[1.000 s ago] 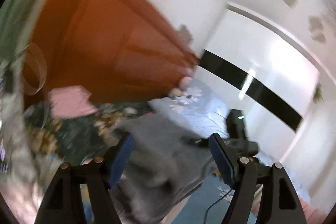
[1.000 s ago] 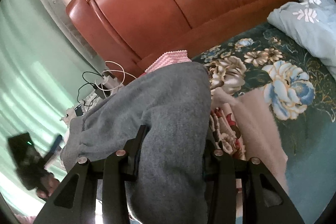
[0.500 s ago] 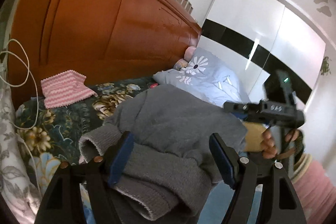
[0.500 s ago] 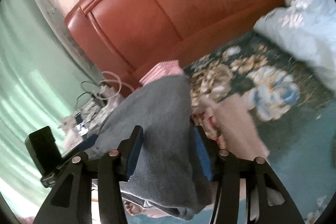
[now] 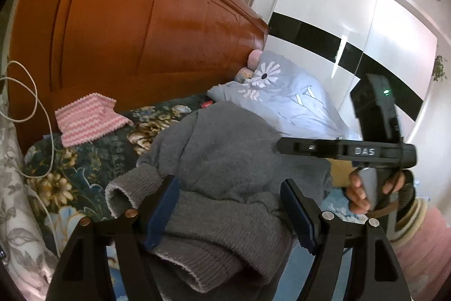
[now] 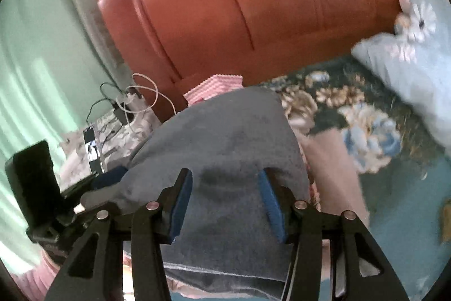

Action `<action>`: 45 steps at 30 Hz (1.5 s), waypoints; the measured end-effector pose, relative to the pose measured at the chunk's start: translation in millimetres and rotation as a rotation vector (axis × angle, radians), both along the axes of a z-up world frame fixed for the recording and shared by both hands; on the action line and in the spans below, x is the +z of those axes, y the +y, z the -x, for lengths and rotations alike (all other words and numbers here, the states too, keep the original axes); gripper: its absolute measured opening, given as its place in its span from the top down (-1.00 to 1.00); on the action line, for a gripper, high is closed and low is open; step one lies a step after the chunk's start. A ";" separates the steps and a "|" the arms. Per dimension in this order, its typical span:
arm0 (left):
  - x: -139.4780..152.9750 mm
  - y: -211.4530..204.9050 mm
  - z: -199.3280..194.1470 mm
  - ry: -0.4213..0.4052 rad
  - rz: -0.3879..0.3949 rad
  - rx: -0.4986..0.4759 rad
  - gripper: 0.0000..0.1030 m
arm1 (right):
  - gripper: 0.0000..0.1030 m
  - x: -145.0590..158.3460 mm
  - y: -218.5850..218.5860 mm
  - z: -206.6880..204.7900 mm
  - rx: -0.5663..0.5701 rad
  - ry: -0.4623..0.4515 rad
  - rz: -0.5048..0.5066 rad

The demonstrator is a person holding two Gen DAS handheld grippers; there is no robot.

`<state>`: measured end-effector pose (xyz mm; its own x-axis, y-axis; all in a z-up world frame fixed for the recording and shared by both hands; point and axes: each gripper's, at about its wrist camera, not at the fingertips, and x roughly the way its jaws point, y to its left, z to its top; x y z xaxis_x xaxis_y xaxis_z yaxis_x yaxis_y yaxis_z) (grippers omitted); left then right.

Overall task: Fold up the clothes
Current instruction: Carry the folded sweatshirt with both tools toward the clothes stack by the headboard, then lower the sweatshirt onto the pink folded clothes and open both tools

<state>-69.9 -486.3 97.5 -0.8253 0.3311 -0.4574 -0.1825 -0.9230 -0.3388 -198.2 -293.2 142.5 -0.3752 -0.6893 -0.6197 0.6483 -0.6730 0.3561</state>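
Right now, through the left wrist camera, my left gripper (image 5: 228,205) sits low in the frame with its blue-padded fingers (image 5: 160,212) spread wide apart, and the grey sweater (image 5: 225,160) bunches up between and beyond them. I cannot tell whether either pad actually presses the knit; nothing looks clamped. A ribbed cuff (image 5: 126,191) of the sweater curls out at 9 o'clock from the left pad. Behind it lies the dark floral bedspread (image 5: 84,160), and a pink-and-white zigzag knit (image 5: 87,117) rests on it at 10 o'clock, against the wooden headboard (image 5: 141,27). A pale blue pillow with a daisy (image 5: 282,98) lies at 1 o'clock, in front of a white wardrobe with a black band (image 5: 352,27). At 3 o'clock a hand (image 5: 363,193) holds the handle of my right gripper's body (image 5: 346,151), side on.

Over on the right wrist camera, which is somewhat blurred, my right gripper (image 6: 225,193) also has its fingers parted, and the grey sweater (image 6: 225,137) drapes between them and over the lower frame. A beige garment (image 6: 329,160) lies just beside it at 3 o'clock on the bedspread (image 6: 338,103). White cables (image 6: 146,98) loop at 10 o'clock beside the headboard (image 6: 253,4), and the left gripper's dark body (image 6: 36,188) shows at 8 o'clock against a green curtain (image 6: 36,61).
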 end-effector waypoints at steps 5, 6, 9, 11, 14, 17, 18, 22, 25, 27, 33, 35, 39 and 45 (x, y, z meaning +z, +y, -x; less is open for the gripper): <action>-0.6 -3.6 2.9 -0.009 -0.034 0.002 -0.51 | 0.00 -8.7 -1.5 2.9 -0.014 -0.014 -0.006; 0.2 -4.2 2.7 -0.005 -0.038 0.002 -0.51 | 0.00 -8.6 -2.7 1.7 -0.019 -0.011 -0.018; 9.7 -7.0 -8.0 0.003 -0.067 0.002 -0.51 | 0.00 0.4 -0.1 -5.8 -0.043 0.006 -0.011; 19.1 -9.2 -22.0 0.022 -0.073 0.016 -0.52 | 0.00 13.1 7.0 -23.0 -0.063 0.062 0.021; 25.8 -10.4 -41.6 0.043 -0.076 0.024 -0.52 | 0.00 24.2 23.8 -62.0 -0.109 0.176 0.079; 29.6 -10.7 -61.5 0.058 -0.080 0.024 -0.52 | -0.02 21.8 36.4 -97.7 -0.144 0.249 0.110; 30.9 -10.7 -68.1 0.063 -0.082 0.025 -0.52 | -0.03 19.4 39.3 -108.0 -0.153 0.264 0.114; 26.1 -8.3 -94.4 0.071 -0.078 0.051 -0.60 | -0.18 4.4 43.9 -142.9 -0.203 0.303 0.093; 8.4 -2.9 -104.0 0.046 -0.063 0.090 -0.61 | -0.20 -15.6 37.2 -152.1 -0.249 0.283 0.070; -3.8 0.2 -105.7 0.030 -0.058 0.112 -0.61 | -0.22 -28.0 34.3 -146.2 -0.294 0.239 0.056; -31.2 7.6 -95.3 -0.033 -0.001 0.145 -0.61 | -0.22 -62.7 26.2 -127.2 -0.417 0.101 0.003; -38.8 6.9 -90.0 -0.053 -0.019 0.163 -0.61 | -0.22 -67.8 28.4 -120.9 -0.455 0.068 -0.016; -51.1 10.3 -82.9 -0.084 -0.029 0.187 -0.63 | -0.22 -74.6 30.9 -114.6 -0.512 0.062 -0.051; -61.3 30.5 -74.7 -0.080 0.093 0.207 -0.76 | -0.29 -85.5 28.8 -118.5 -0.505 0.139 -0.086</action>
<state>4.8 -455.8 36.2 -0.8315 0.1118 -0.5442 0.0381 -0.9658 -0.2565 -79.7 -264.4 57.0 -0.7302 -0.3502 -0.5867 0.2729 -0.9367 0.2195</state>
